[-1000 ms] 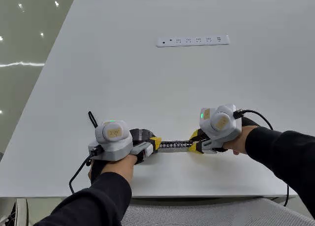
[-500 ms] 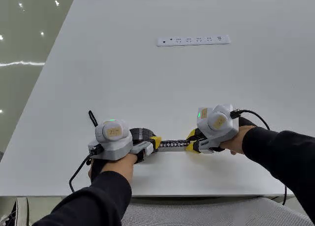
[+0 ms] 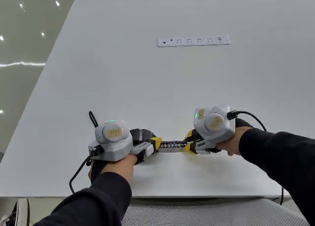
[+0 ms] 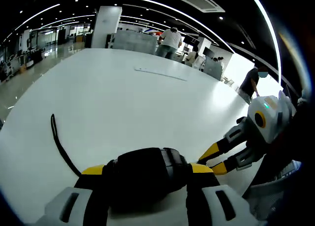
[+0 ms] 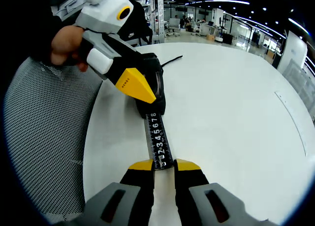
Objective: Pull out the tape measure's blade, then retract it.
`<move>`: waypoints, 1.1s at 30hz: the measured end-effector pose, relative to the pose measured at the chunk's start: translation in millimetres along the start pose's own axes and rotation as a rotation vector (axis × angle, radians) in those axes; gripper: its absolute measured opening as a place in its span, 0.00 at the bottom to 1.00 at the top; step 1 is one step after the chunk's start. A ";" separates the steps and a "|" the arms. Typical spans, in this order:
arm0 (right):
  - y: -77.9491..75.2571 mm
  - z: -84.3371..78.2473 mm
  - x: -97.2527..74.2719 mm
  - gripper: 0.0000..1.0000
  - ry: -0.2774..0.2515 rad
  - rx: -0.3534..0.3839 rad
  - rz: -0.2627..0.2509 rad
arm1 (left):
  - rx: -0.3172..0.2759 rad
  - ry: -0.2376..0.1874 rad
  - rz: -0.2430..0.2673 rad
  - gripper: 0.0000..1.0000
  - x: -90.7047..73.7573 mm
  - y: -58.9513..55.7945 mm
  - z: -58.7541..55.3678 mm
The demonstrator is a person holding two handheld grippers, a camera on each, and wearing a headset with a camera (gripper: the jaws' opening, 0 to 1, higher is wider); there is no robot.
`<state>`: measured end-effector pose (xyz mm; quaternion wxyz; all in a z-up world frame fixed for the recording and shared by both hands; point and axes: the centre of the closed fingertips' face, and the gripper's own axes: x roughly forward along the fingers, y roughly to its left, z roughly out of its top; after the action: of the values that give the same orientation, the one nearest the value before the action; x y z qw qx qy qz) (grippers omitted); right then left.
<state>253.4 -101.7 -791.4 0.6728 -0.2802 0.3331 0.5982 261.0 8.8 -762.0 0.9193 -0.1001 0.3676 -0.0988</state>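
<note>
A black tape measure [image 3: 141, 136] rests on the white table [image 3: 162, 88] near its front edge. My left gripper [image 3: 153, 144] is shut on the tape measure case [image 4: 147, 174], its yellow-tipped jaws on either side of it. A short length of the blade [image 3: 171, 145] runs from the case to my right gripper [image 3: 187, 147]. In the right gripper view the numbered blade [image 5: 157, 136] ends between the yellow fingertips [image 5: 187, 165] of my right gripper [image 5: 163, 166], which is shut on its end. The case [image 5: 150, 88] lies beyond, held by the left gripper [image 5: 135, 84].
A white power strip [image 3: 193, 40] lies flat further back on the table. A black cord [image 3: 92, 118] trails from the case at the left. The table's front edge [image 3: 197, 195] is just below the grippers, with a mesh chair [image 5: 44, 137] beside it. People stand in the far room [image 4: 170, 39].
My right gripper has moved left toward the case, and the exposed blade is shorter. The left gripper and case have stayed in place.
</note>
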 end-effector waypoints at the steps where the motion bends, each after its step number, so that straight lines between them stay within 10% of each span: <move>1: 0.5 0.3 0.1 0.11 -0.001 0.000 0.000 | 0.000 0.000 0.000 0.60 0.0 0.1 0.1; 33: 7.2 10.0 10.7 0.11 -0.021 0.006 0.007 | 0.001 -0.003 -0.005 0.60 1.7 1.2 -0.5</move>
<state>248.1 -86.4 -793.4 0.6750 -0.2709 0.3287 0.6024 262.0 9.4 -763.8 0.9198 -0.1005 0.3656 -0.1012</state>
